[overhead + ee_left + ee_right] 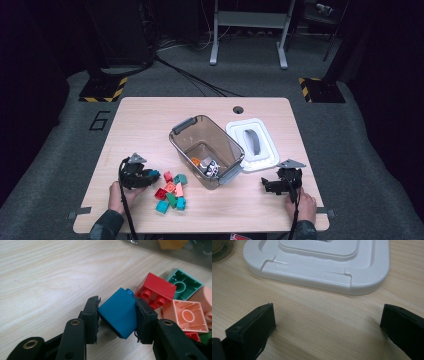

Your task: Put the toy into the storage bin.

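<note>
The left gripper (117, 315) pinches a blue brick (118, 312), apparently just above the desk (45, 277); the right gripper (327, 322) sits wide open, empty, near a white lid (319, 275).
</note>
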A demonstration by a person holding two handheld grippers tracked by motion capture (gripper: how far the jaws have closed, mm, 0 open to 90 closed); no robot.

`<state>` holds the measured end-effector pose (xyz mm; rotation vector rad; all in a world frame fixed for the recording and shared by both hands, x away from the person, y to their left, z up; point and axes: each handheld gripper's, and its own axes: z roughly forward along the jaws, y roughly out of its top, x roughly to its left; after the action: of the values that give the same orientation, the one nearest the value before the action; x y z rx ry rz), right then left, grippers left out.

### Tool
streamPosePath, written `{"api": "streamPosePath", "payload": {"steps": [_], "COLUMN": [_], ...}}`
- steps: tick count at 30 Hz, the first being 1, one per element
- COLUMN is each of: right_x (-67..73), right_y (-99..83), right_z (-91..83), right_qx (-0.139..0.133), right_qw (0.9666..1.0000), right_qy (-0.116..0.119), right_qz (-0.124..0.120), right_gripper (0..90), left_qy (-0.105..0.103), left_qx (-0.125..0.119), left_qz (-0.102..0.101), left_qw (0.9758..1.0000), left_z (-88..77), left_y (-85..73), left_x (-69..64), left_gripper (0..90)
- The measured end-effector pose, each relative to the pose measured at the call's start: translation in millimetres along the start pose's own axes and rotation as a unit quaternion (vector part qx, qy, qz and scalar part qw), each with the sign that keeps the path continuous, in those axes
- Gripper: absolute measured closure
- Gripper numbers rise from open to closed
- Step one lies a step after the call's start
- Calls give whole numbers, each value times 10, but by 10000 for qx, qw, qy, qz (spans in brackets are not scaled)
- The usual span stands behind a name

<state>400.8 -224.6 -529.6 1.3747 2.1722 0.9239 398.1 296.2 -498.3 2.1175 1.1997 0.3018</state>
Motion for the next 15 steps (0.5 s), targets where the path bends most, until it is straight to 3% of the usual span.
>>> {"api": "streamPosePath", "payload": {"steps": [15], "right_x": [0], "right_y": [0], "right_z": [0], "right_qx": [-1], "right_qw": [10000], "right_qy": [0], "right_qz": [-2], "right_gripper": [0], "left_qy": [27], "left_qx": [-393], "left_qz": [117], "left_qw": [9992], "left_z": [-361], "left_y": [370], "left_x": [14], "left_gripper": [595]}}
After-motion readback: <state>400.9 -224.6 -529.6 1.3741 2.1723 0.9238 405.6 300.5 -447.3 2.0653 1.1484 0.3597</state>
